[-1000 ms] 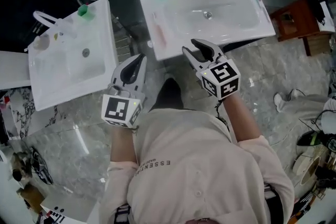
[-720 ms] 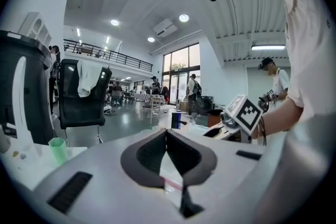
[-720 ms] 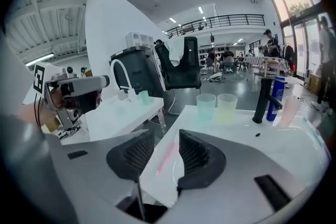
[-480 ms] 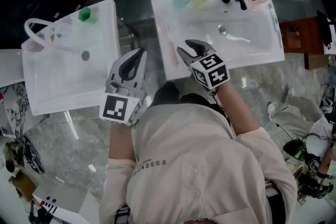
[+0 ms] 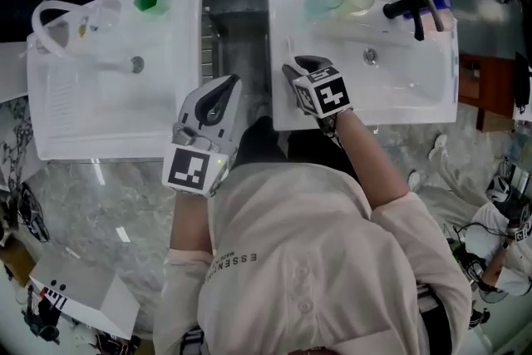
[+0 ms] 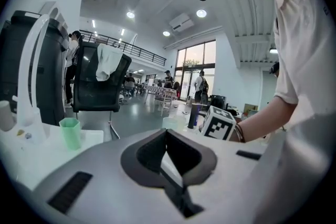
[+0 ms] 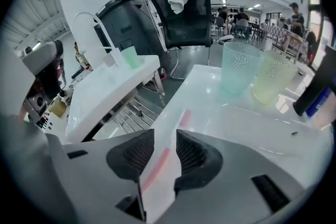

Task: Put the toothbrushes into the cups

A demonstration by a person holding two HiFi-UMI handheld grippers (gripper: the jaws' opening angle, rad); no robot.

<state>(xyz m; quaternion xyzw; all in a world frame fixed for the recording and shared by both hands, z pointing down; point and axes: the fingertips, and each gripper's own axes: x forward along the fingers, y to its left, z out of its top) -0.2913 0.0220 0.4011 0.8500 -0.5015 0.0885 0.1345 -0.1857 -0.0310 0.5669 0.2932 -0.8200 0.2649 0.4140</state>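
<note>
Moved right tool [image 5: 293, 71] down over the sink [image 5: 391, 117] rim since a second ago.
From head: left tool [image 5: 231, 84] beside, off the sink. From left tool: closed, empty. From right tool: open astride toothbrush [image 7: 182, 119] lying on rim, cups [image 7: 239, 68] beyond.

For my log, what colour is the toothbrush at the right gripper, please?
Pink toothbrush; clearest in the right gripper view.
</note>
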